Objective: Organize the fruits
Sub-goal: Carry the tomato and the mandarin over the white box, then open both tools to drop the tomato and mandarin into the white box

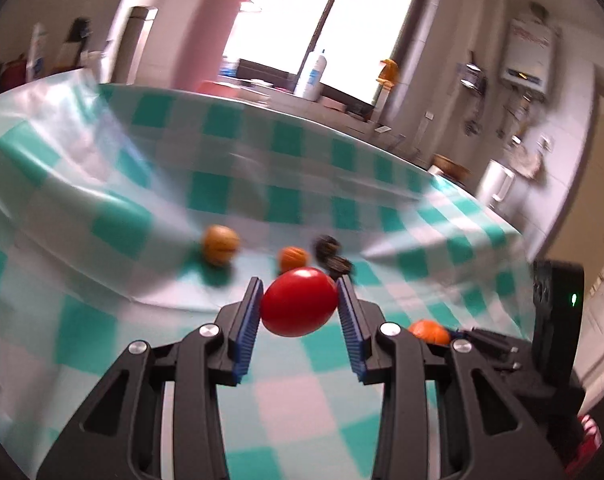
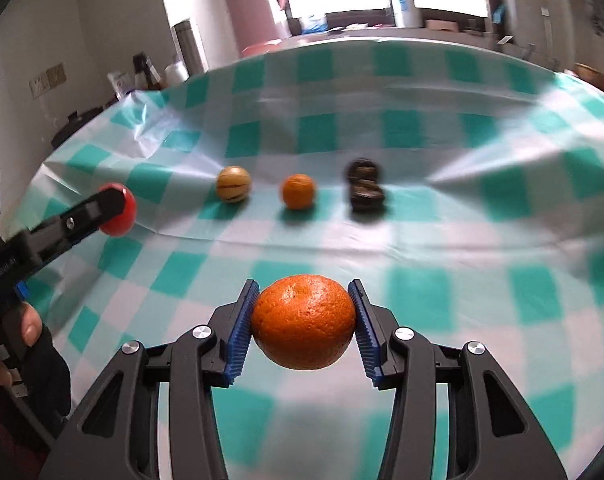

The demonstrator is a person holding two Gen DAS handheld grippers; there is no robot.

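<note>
My left gripper (image 1: 299,294) is shut on a red tomato (image 1: 299,301) and holds it above the checked tablecloth (image 1: 102,220). It also shows in the right wrist view (image 2: 114,204) at the far left, with the tomato (image 2: 122,216) in it. My right gripper (image 2: 303,298) is shut on a large orange (image 2: 303,322), held over the cloth. Further back on the cloth lie a tan striped round fruit (image 2: 233,184), a small orange (image 2: 298,191) and two dark wrinkled fruits (image 2: 365,186) in a row. The left wrist view shows them too: the tan fruit (image 1: 220,244), the small orange (image 1: 293,257), the dark fruits (image 1: 333,257).
The tablecloth (image 2: 462,280) is creased, with raised folds at the left and right. Behind the table stand a pink canister (image 2: 254,4), a white bottle (image 2: 402,0) and kitchen clutter. A gloved hand (image 2: 30,344) holds the left gripper's handle.
</note>
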